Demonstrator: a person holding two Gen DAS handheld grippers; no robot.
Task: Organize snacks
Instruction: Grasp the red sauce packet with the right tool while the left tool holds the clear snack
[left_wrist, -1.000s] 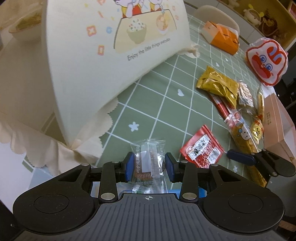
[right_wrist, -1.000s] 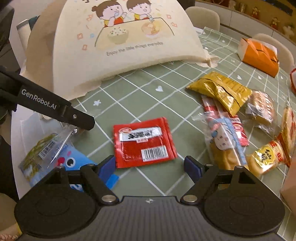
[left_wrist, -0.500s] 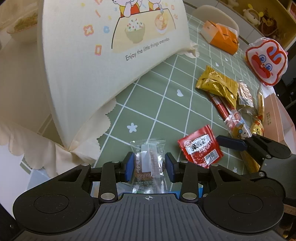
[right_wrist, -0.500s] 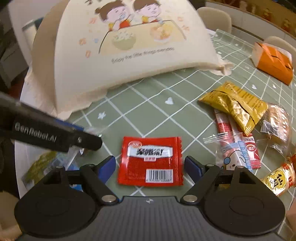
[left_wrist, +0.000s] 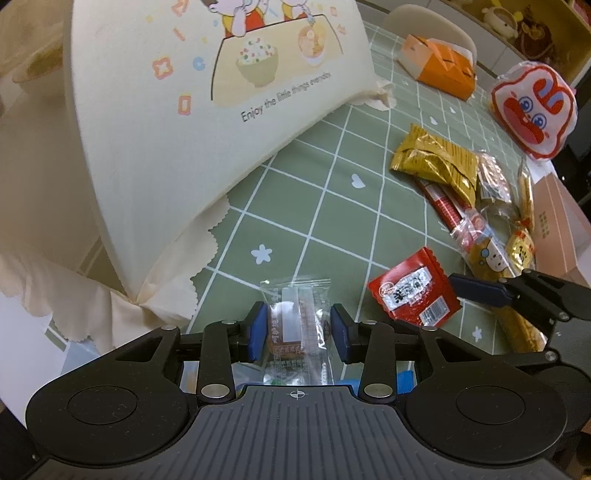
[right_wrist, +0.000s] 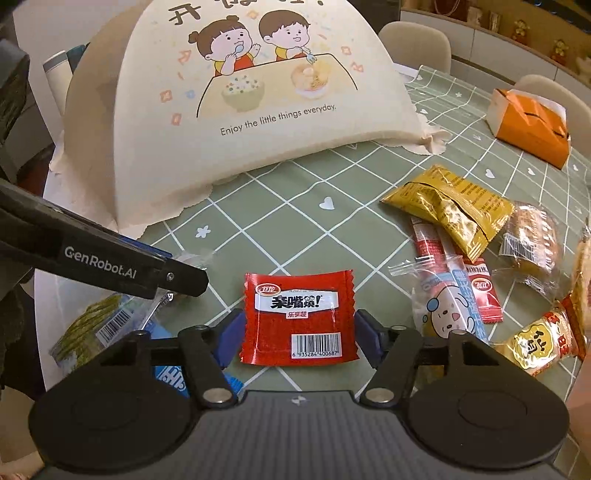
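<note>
Snacks lie scattered over the green checked tabletop, and we have two of them in hand. Our right gripper has just been closing its jaws around the red sachet, which lies flat near the tabletop's near edge; the blue pads sit right at its crimped sides, though we cannot tell whether they press yet. Our left gripper has its jaws clenched on a small clear-wrapped cake, over the near-left corner of the tabletop. Beneath it we see a few packets, a green one and a blue one, which look like the start of a sorted pile. Toward the right edge a cluster is unsorted: a gold packet, red sticks, a cartoon-face pack and a clear-wrapped bun. A cream food cover stands at the far-left side. We judge the task early on, with most of the sorting left.
</note>
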